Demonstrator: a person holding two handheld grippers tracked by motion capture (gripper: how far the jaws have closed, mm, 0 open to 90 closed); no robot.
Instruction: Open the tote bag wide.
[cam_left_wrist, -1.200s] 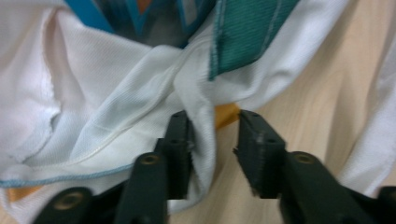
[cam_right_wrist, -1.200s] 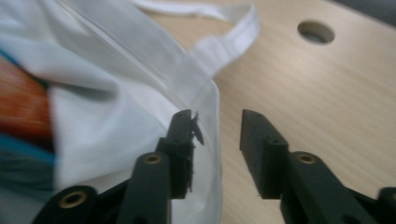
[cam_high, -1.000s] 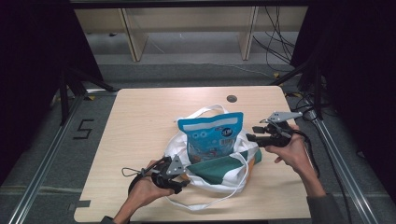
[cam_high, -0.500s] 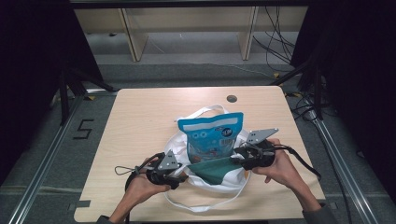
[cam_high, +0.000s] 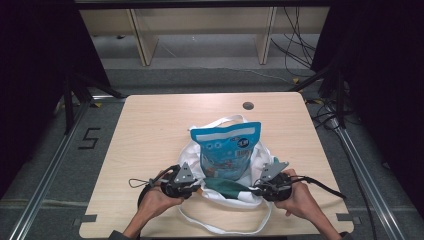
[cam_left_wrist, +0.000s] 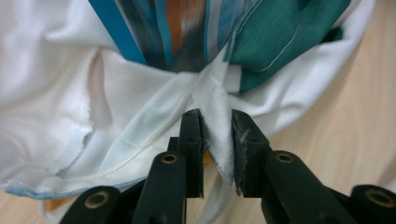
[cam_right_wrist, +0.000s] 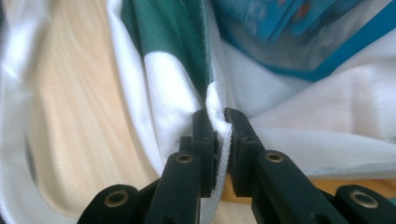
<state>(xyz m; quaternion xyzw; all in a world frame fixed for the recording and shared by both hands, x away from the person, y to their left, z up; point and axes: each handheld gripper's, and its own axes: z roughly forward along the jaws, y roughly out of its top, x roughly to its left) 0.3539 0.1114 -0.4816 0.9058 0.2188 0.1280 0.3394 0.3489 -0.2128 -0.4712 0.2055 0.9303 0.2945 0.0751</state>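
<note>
A white cloth bag (cam_high: 260, 161) with a green panel (cam_high: 226, 188) lies open on the wooden table (cam_high: 150, 130). A blue snack packet (cam_high: 227, 147) stands in its mouth. My left gripper (cam_high: 196, 189) is at the bag's left rim. Its jaws have just been closing and now pinch a white strap (cam_left_wrist: 219, 135) of the bag. My right gripper (cam_high: 257, 190) is at the bag's right rim. Its jaws have also just been closing and grip a fold of the bag's white edge (cam_right_wrist: 219, 126). The packet (cam_left_wrist: 163, 28) and green panel (cam_right_wrist: 163, 32) sit just beyond the jaws.
A loose white handle loop (cam_high: 225, 227) trails toward the table's front edge. A small dark round hole (cam_high: 248, 105) sits near the back of the table. Wooden shelving legs (cam_high: 142, 45) stand on the floor behind, and cables (cam_high: 295, 50) lie at the right.
My right gripper came down and leftward from above the bag's right side to its rim and closed on the cloth. The left gripper stayed at the left rim and closed on the strap.
</note>
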